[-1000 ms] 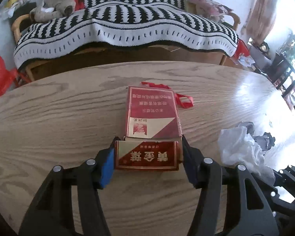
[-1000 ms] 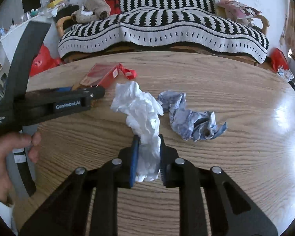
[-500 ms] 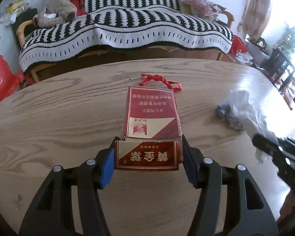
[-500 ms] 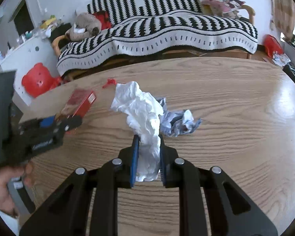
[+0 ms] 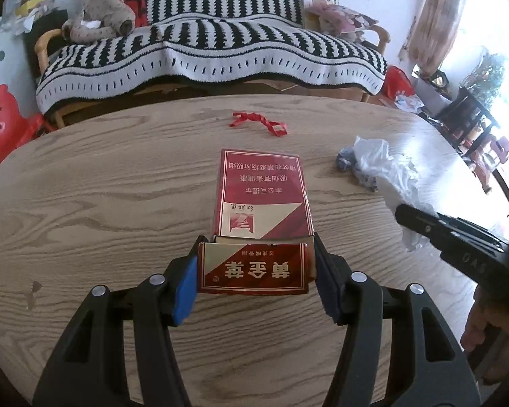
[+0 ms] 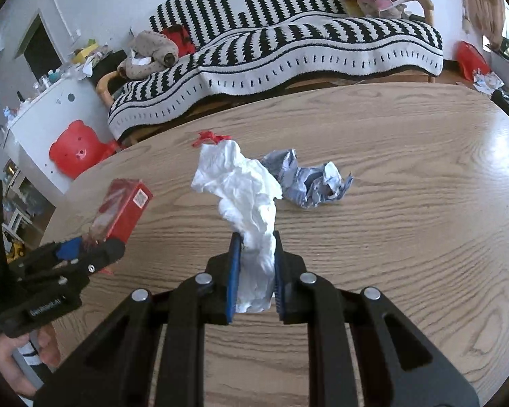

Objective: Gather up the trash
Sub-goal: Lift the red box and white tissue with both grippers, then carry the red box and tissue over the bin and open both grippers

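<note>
My left gripper [image 5: 256, 261] is shut on a red cigarette carton [image 5: 259, 196] and holds it above the wooden table [image 5: 101, 203]. The carton also shows in the right wrist view [image 6: 125, 210], with the left gripper [image 6: 78, 254] at its near end. My right gripper [image 6: 254, 271] is shut on a crumpled white tissue [image 6: 244, 190], held above the table. The tissue shows in the left wrist view [image 5: 387, 169]. A crumpled blue-grey paper [image 6: 308, 183] lies on the table behind the tissue. A red ribbon scrap [image 5: 258, 122] lies farther back.
A sofa with a black-and-white striped cover [image 5: 207, 54] stands past the table's far edge. A red bear-shaped stool [image 6: 74, 149] and a white cabinet [image 6: 40, 108] stand at the left. Dark furniture [image 5: 468, 118] stands at the right.
Both grippers have risen and pulled back with their loads; the carton left the ribbon behind and the tissue left the blue-grey paper. The table looks farther away.
</note>
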The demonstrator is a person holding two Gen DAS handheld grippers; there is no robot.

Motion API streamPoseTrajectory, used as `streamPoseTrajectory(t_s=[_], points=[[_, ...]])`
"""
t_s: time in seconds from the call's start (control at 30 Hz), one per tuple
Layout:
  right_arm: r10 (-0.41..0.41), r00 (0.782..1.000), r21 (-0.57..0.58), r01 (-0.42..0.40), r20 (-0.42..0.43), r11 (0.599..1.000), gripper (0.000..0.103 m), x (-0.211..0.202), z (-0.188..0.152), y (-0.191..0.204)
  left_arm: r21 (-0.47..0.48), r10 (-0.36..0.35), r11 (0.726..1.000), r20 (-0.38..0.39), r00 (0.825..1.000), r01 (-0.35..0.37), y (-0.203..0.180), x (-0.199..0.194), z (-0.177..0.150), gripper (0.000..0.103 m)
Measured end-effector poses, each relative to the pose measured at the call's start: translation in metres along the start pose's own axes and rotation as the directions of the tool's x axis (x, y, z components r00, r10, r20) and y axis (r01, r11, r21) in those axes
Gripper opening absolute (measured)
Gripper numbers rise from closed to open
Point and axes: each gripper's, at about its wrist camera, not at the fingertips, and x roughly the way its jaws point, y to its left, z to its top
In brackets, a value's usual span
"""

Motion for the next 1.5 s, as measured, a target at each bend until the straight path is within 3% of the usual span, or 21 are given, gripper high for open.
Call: streamPoseTrajectory(t_s=[0.73,0.83,0.93,1.07,1.17,1.33,1.5], points=[[-0.01,1.0,-0.001,0.01,-0.022,1.0,0.018,0.015,0.0,0.001,0.03,-0.012,0.999,0.001,1.0,0.012,-0.008,0.004,0.006,0.058],[-0.011,1.0,0.026,0.01,0.029,1.0,0.018,0.002,0.0,0.001,0.025,-0.044,0.999,0.015,0.999,0.043,-0.017,-0.002,0.01,0.058],[-0.003,0.989,0.089,-0.01,0.145,0.996,0.018,-0.045,-0.007,-0.013,0.008,-0.105,0.994,0.053,0.993,0.105,-0.038,-0.027,0.004,0.058],[-0.065,0.961,0.165,0.02,0.268,0.986,0.018,-0.137,-0.057,-0.065,0.137,-0.166,0.978,0.047,0.985,0.158,-0.091,-0.066,-0.027,0.058],[-0.117,0.95,0.2,0.059,0.289,0.978,0.018,-0.199,-0.104,-0.102,0.248,-0.235,0.943,0.029,0.972,0.221,-0.147,-0.098,-0.055,0.058],[-0.237,0.946,0.245,0.182,0.22,0.952,0.018,-0.27,-0.19,-0.155,0.368,-0.35,0.859,-0.086,0.933,0.356,-0.236,-0.122,-0.104,0.058],[-0.243,0.966,0.342,0.199,0.091,0.919,0.018,-0.278,-0.273,-0.194,0.422,-0.351,0.792,-0.277,0.894,0.442,-0.307,-0.097,-0.175,0.058]])
